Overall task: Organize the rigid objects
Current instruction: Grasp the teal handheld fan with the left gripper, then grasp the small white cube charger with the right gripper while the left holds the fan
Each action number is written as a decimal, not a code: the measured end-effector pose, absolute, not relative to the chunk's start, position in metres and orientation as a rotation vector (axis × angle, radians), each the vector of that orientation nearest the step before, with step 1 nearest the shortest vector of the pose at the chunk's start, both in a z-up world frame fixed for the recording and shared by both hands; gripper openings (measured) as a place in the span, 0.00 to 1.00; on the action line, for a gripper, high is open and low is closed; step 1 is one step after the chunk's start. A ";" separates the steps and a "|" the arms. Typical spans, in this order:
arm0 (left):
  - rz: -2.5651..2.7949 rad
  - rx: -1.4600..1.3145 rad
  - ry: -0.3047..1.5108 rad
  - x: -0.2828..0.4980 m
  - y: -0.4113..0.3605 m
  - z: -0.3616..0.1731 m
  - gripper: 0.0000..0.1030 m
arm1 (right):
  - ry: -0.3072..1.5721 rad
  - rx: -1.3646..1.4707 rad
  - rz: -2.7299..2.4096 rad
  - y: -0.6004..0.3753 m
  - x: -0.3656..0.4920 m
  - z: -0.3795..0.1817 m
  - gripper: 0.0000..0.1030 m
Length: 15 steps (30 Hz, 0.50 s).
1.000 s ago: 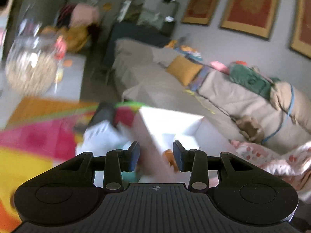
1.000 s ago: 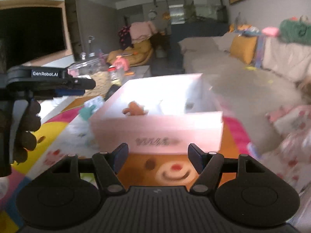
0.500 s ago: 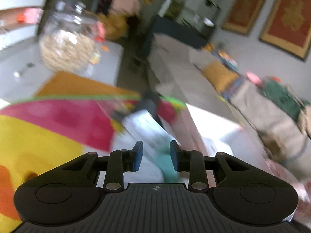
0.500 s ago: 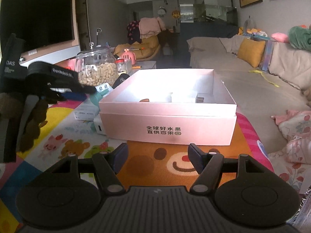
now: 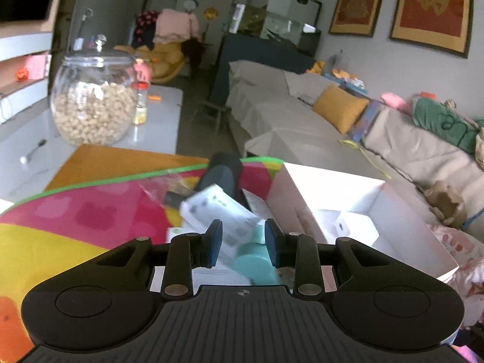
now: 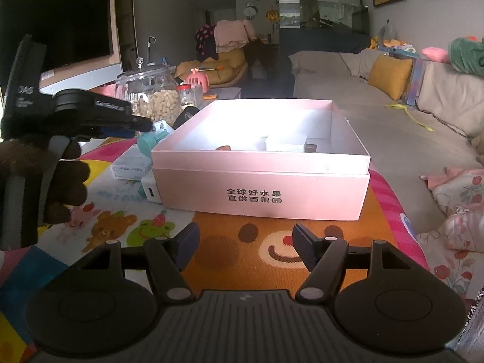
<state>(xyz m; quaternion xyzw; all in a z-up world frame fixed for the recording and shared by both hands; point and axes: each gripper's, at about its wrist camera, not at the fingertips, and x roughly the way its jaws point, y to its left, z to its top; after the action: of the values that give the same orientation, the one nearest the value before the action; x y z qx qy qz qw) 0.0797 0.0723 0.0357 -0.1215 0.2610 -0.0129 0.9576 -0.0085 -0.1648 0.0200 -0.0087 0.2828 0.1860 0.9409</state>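
With narrowed, empty jaws, the left gripper (image 5: pixel 243 243) hovers over a teal object (image 5: pixel 255 261) beside the pink box (image 6: pixel 263 187), apparently lining up a pick that calls for a lower reach and a squeeze, while the right gripper (image 6: pixel 243 243) waits wide and empty.

Left wrist cam sat low & close over the clutter beside the pink box (image 5: pixel 305 193), facing the sofa (image 5: pixel 302 115). Right cam faced the box front (image 6: pixel 260 193) from nearby; both caught the box & the glass jar (image 5: pixel 92 103).

Pink box (image 6: pixel 260 181); teal object (image 5: pixel 257 264)
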 end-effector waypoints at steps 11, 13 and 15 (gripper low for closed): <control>-0.033 -0.086 0.515 0.072 0.049 0.023 0.33 | 0.570 -0.020 0.378 -0.165 -0.009 0.020 0.66; -0.041 -0.070 0.507 0.064 0.049 0.021 0.33 | 0.562 -0.020 0.377 -0.165 -0.010 0.021 0.66; -0.060 -0.095 0.509 0.055 0.054 0.022 0.33 | 0.560 -0.025 0.380 -0.165 -0.011 0.021 0.66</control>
<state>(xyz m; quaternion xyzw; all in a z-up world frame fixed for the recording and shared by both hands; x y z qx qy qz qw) 0.0549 0.0539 0.0218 -0.0469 0.2517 -0.0297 0.9662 -0.0106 -0.1647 0.0210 -0.0124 0.2746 0.1866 0.9432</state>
